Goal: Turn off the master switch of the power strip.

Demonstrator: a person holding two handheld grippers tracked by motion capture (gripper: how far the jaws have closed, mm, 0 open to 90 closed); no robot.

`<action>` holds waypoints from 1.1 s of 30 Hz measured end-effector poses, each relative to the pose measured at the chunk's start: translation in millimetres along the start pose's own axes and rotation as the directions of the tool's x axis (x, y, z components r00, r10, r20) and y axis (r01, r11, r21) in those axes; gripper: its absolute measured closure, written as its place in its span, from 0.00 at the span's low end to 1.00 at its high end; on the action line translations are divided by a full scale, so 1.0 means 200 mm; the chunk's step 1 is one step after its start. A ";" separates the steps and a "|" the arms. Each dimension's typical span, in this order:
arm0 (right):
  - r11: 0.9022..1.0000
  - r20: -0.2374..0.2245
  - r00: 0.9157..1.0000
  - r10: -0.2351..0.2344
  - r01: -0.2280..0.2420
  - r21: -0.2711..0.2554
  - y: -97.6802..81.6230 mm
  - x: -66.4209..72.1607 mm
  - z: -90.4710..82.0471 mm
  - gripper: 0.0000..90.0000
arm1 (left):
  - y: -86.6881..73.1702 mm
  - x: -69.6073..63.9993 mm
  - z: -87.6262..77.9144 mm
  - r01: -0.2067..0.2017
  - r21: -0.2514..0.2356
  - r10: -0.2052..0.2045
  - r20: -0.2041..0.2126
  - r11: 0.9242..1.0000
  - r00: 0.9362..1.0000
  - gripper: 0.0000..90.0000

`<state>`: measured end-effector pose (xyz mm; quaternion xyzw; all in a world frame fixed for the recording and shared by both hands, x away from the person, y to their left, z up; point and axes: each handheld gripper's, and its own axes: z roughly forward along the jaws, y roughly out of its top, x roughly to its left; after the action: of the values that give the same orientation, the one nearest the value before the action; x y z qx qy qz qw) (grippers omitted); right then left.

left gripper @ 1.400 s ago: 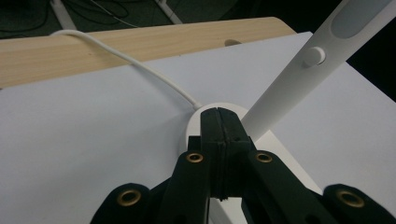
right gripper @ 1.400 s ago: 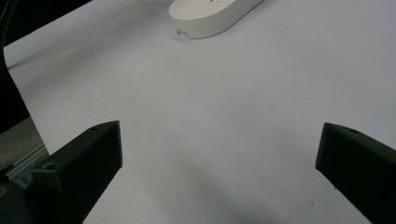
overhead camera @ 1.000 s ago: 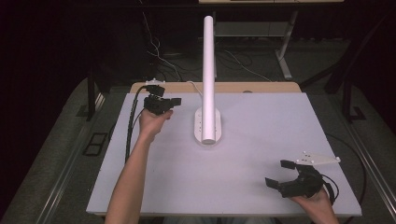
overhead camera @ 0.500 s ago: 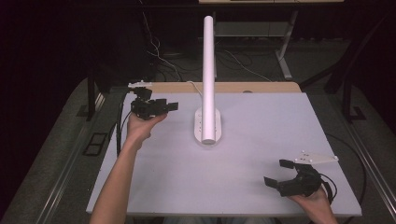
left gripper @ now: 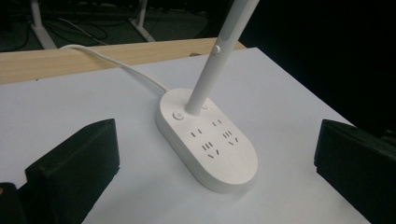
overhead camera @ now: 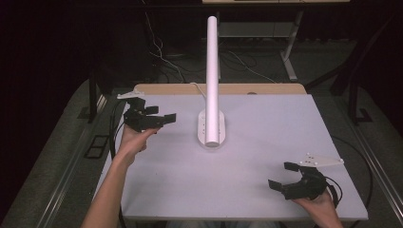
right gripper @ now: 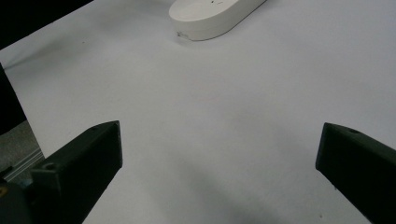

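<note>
On the white bench (overhead camera: pixel 266 156) I saw a white oval power-strip base (overhead camera: pixel 211 126) standing near the middle, a tall white post (overhead camera: pixel 213 61) rising from it and a white cord (left gripper: pixel 116 63) trailing toward the far edge. My left gripper (overhead camera: pixel 161 114) was held at the near-left of the base, its fingers (left gripper: pixel 74 163) spread wide and empty. My right gripper (overhead camera: pixel 284 175) sat low at the near-right corner, well apart from the base, fingers (right gripper: pixel 79 158) likewise apart.

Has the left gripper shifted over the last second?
Yes. In the high view the left gripper has turned its open jaws rightward toward the lamp base, which stayed put.
</note>
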<state>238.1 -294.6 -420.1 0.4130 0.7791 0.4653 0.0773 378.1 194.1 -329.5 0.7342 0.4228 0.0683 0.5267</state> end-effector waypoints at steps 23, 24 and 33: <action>1.000 -0.003 1.000 -0.007 0.007 0.006 0.00 0.01 0.01 0.00 | -0.36 -0.16 -0.17 -0.028 -0.104 0.028 0.000 0.994 1.000 0.00; 1.000 -0.003 1.000 -0.006 0.006 0.007 0.00 0.01 0.01 0.00 | -0.38 -0.16 -0.17 -0.036 -0.101 0.036 -0.005 0.994 0.999 0.00; 1.000 0.004 1.000 0.001 -0.001 0.002 0.00 -0.01 0.00 0.00 | -0.58 -0.22 -0.17 -0.058 -0.065 0.059 0.006 0.996 0.998 0.00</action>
<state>238.2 -295.7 -421.1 0.4142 0.7793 0.4637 0.0781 267.9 198.3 -395.1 0.7290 0.3968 0.0947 0.5497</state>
